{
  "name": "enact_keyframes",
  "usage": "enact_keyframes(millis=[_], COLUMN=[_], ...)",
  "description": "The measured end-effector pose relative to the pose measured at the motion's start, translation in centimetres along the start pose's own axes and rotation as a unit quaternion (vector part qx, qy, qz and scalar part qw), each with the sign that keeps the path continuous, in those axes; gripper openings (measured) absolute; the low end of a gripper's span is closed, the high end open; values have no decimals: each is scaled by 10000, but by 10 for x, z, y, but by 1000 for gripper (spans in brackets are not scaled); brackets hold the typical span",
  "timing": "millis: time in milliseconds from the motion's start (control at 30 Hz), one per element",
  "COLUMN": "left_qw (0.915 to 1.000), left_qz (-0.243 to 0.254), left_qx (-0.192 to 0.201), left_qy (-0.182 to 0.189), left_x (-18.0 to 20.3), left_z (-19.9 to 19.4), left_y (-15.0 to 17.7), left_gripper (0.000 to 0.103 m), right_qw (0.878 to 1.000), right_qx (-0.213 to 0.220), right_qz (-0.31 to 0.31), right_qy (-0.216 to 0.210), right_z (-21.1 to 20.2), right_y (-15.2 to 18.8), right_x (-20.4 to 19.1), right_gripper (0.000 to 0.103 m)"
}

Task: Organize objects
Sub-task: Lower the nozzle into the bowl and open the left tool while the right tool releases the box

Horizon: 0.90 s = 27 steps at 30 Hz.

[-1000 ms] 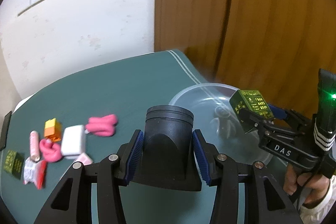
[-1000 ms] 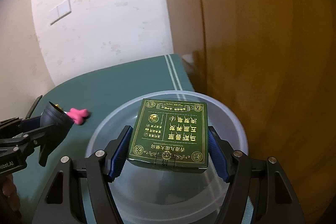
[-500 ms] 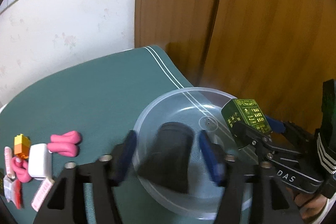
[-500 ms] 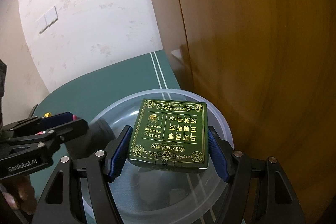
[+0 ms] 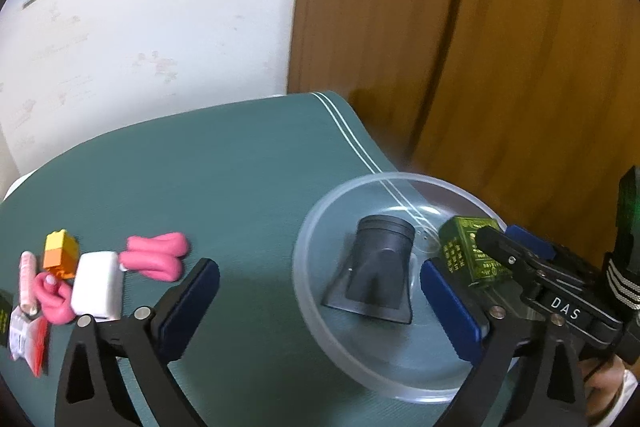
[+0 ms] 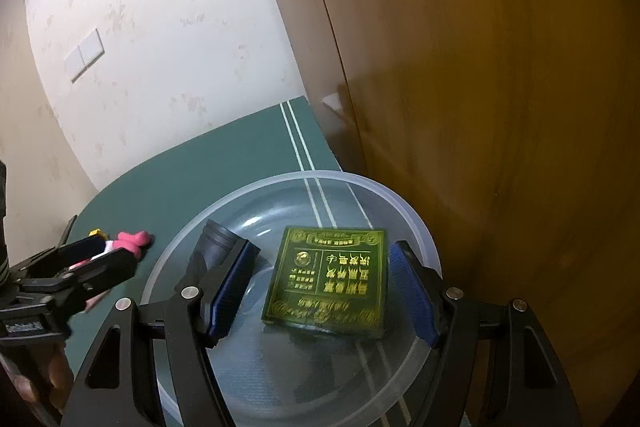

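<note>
A clear plastic bowl sits at the right end of the green table. A black nozzle lies inside it. A green box with gold print also lies in the bowl. My left gripper is open and empty, jaws wide apart above the bowl's near left side. My right gripper is open, its jaws spread either side of the green box without touching it.
At the table's left lie a pink clay piece, a white block, an orange-yellow brick, a pink spool and a red-white packet. A brown curtain hangs close behind the bowl.
My left gripper opened and the black nozzle dropped into the bowl. My right gripper opened and the green box now lies in the bowl.
</note>
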<state>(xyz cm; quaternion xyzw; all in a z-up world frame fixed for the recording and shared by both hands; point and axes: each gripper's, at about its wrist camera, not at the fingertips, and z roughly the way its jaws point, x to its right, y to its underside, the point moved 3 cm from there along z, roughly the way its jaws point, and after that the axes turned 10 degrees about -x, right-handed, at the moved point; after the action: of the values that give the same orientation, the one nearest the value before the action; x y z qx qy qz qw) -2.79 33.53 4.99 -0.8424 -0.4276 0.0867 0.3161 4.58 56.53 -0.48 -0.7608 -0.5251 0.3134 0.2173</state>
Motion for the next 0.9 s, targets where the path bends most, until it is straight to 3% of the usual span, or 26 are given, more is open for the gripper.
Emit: enact_keyframes(millis=[233, 600, 800, 900], left_qw=[9985, 9948, 9839, 9829], left_qz=[-31, -111, 39, 82], left_qx=[77, 211, 306, 320], left_qy=[-545, -987, -1758, -1810], left_x=[-8, -23, -26, -28], left_z=[-5, -18, -26, -30], left_y=[8, 22, 33, 38], left_gripper=[102, 102, 102, 102], right_qw=[9999, 9987, 9971, 9959], right_qx=[158, 376, 494, 549], right_qz=[-2, -3, -103, -134], right_qy=[63, 330, 577, 711], right_z=[-7, -16, -21, -23], right_y=[0, 3, 4, 5], right_x=[-2, -3, -7, -10], right_gripper=[71, 72, 77, 81])
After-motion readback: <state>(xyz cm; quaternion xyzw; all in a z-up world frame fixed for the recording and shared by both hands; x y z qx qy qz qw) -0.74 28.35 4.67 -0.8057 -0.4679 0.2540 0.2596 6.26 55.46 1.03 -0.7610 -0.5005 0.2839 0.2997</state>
